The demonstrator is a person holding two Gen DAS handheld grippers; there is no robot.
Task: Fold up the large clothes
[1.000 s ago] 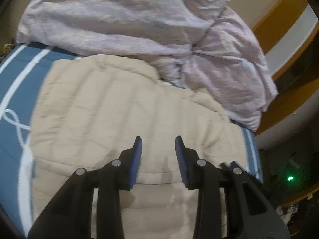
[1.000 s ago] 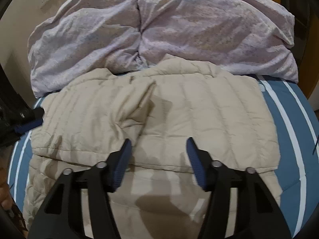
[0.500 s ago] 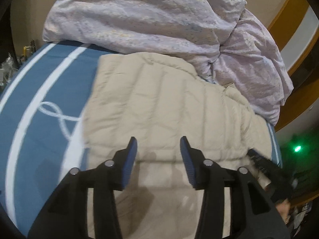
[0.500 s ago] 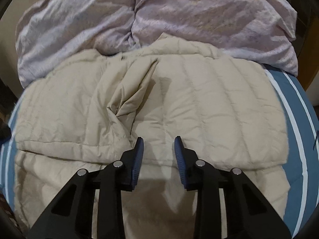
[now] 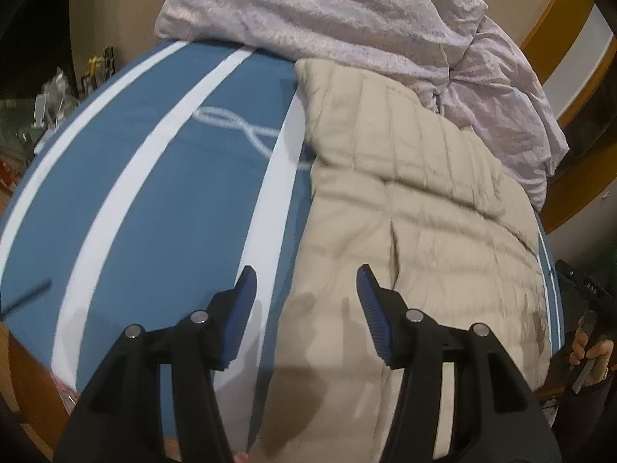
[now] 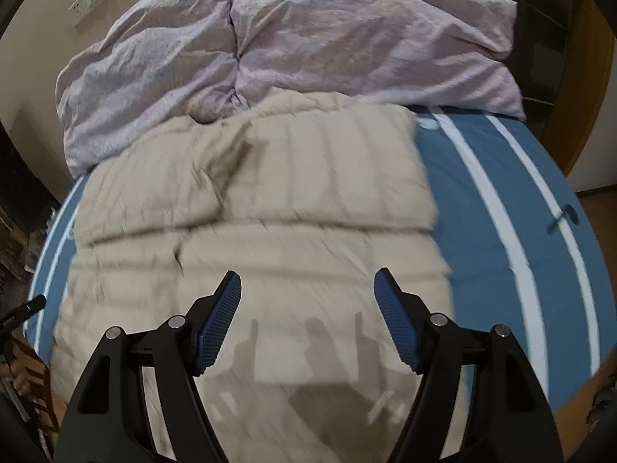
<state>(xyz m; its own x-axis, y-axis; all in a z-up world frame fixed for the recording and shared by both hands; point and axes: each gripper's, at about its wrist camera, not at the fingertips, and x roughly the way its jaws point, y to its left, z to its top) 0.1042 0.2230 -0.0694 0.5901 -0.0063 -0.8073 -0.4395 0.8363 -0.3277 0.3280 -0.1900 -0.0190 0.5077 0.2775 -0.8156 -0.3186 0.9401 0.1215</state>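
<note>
Bed: we saw a blue bedsheet point(image 5: 162, 208) with white stripes covering the bed, bare on the left in the left wrist view and on the right in the right wrist view.
Left gripper point(image 5: 306, 283): we held it above the left edge of the coat, with the blue sheet under its left finger and beige cloth under its right one. Its jaws were spreading and nothing lay between them; the pads touched no cloth.
Coat: the beige quilted coat point(image 6: 270, 208) lay flat on the sheet in the middle of the bed, its far end touching the crumpled bedding. We noted a fold line running across it, with an upper layer lying over the lower part, and a puckered crease left of centre in the right wrist view.
Duvet: a pale lilac duvet point(image 6: 293, 38) was heaped at the far end of the bed, behind the coat.
Right gripper point(image 6: 306, 283): we held it over the near part of the coat, clear of the cloth. Its jaws were opening wide, released, with nothing gripped.
Hand: fingers of a hand point(image 5: 588, 347) showed at the far right of the left wrist view, around a grey handle.
</note>
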